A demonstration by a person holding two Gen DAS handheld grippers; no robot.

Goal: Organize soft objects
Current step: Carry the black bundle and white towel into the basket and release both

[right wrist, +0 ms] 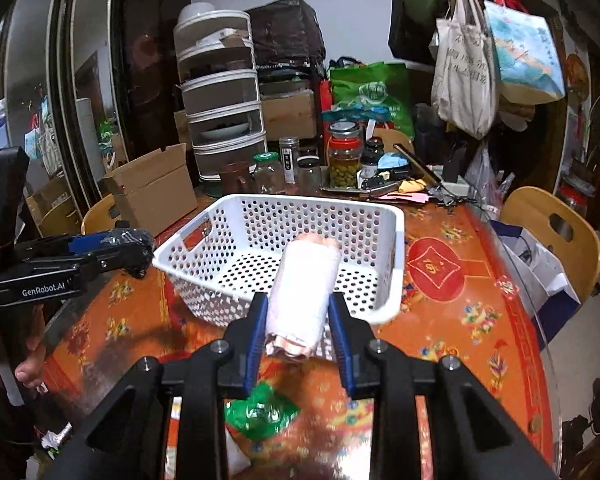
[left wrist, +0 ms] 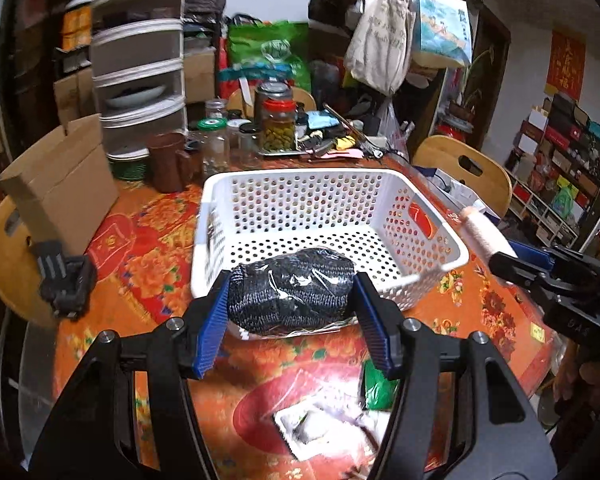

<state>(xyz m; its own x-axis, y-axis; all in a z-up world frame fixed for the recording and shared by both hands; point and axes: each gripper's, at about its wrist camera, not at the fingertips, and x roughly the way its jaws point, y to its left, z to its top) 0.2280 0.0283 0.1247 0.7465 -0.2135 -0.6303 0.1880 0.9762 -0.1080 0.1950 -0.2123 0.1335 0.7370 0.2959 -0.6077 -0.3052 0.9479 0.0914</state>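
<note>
Above white basket (left wrist: 420,280): black bundle (left wrist: 290,290).

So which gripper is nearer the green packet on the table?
Right. The right gripper hangs almost directly above the green packet; the left gripper sits farther off to its left.

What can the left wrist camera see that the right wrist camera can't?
Only the left wrist view shows the black knitted bundle face on, squeezed in the left gripper, plus a white packet lying on the table.

Only the right wrist view shows the pink and white roll up close in the right gripper, and a tall mirrored cabinet.

Both show the white basket with nothing inside, the green wrapper, the pickle jar and the flowery orange tablecloth.
</note>
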